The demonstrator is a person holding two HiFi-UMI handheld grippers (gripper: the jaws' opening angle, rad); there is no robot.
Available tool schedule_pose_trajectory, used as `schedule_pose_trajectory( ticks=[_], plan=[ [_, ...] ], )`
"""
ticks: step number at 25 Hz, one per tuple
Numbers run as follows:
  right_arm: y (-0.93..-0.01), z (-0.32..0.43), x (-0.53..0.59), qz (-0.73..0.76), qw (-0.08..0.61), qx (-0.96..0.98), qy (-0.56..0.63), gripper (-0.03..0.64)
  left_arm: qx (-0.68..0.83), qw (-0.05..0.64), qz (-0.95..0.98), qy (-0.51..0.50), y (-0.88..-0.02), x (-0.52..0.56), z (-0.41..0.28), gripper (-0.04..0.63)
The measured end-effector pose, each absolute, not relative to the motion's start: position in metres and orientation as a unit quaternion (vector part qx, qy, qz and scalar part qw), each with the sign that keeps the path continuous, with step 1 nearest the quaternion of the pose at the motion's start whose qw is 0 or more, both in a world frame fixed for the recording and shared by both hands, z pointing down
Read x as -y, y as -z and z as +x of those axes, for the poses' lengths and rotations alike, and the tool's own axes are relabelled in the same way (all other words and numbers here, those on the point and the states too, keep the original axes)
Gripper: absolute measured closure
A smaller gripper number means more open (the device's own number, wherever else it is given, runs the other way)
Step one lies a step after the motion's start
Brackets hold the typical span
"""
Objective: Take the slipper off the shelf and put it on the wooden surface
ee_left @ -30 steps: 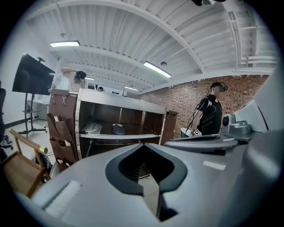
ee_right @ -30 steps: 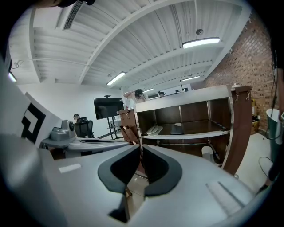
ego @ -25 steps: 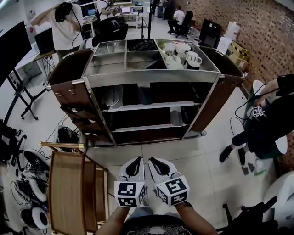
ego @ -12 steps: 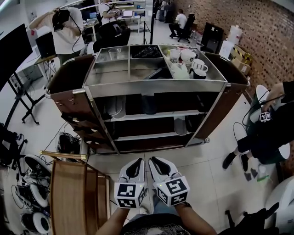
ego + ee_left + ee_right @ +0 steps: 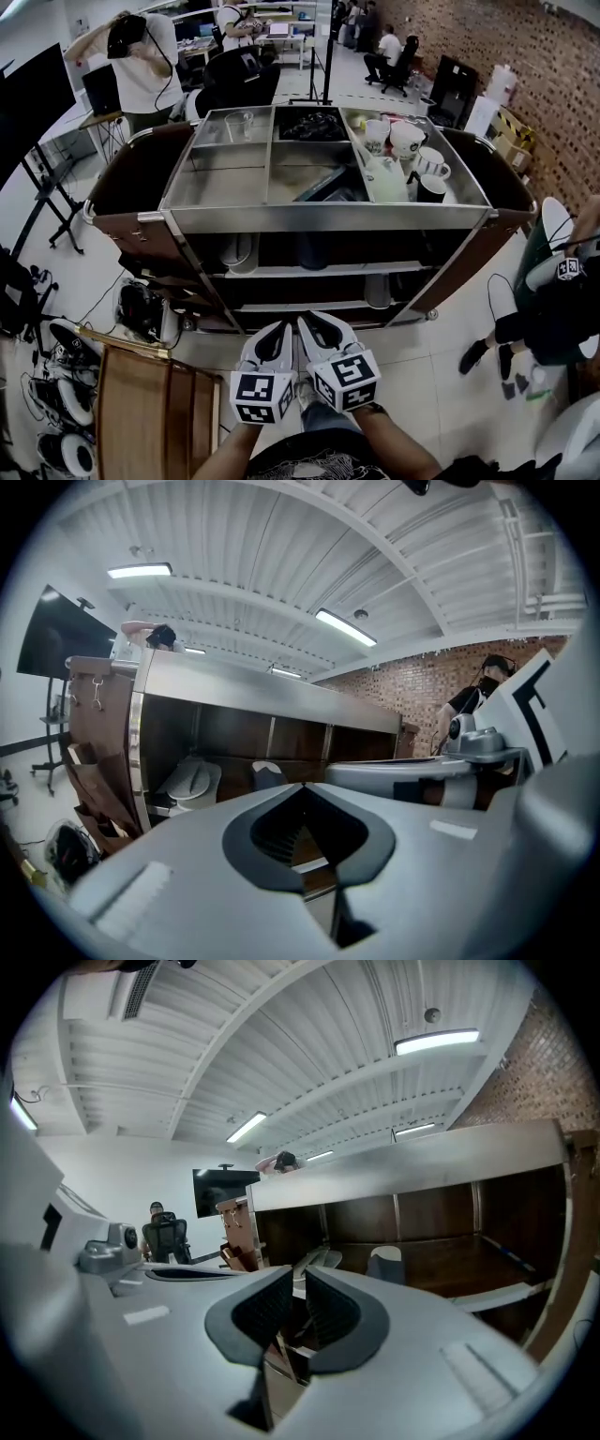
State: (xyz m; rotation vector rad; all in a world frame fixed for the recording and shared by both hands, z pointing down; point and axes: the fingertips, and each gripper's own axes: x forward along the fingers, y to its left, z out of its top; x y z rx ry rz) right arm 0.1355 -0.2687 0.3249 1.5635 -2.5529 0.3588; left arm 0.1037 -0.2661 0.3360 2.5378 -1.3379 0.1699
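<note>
Ahead of both grippers, on the cart's upper shelf (image 5: 319, 270), lie a pale slipper (image 5: 236, 251) at the left and a dark slipper (image 5: 309, 251) mid-shelf. A third slipper (image 5: 377, 291) sits on the lower shelf, so there are three slippers on two shelves, all well apart from the jaws. Each appears to run lengthwise into the cart. The left gripper (image 5: 279, 328), jaws pressed together, is nearer the pale slipper. The right gripper (image 5: 307, 323) has just been opening its jaws to a narrow, empty gap. The wooden surface (image 5: 150, 403) stands at lower left.
</note>
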Motion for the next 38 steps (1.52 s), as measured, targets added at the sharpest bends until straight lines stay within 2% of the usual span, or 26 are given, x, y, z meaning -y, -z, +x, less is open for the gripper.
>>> schedule_pose_trajectory(
  ticks=[15,22,26,32,38],
  plan=[
    [-0.375,0.175,0.392,0.507,0.106,0.845,-0.131,0.545,0.491,0.153,0.855,-0.061,-0.359,0.355,0.123,0.591],
    [-0.406,0.185,0.435,0.507,0.139,0.841,-0.128,0.507,0.507,0.156,0.845,-0.064,-0.369,0.374,0.119,0.591],
    [-0.423,0.186,0.454,0.503,0.160,0.839,-0.128,0.506,0.518,0.158,0.839,-0.060,-0.372,0.381,0.113,0.591],
    [-0.448,0.193,0.485,0.512,0.204,0.824,-0.128,0.458,0.534,0.161,0.828,-0.054,-0.376,0.389,0.102,0.591],
    [-0.456,0.198,0.517,0.535,0.205,0.807,-0.141,0.457,0.542,0.166,0.822,-0.059,-0.383,0.393,0.097,0.592]
  ],
)
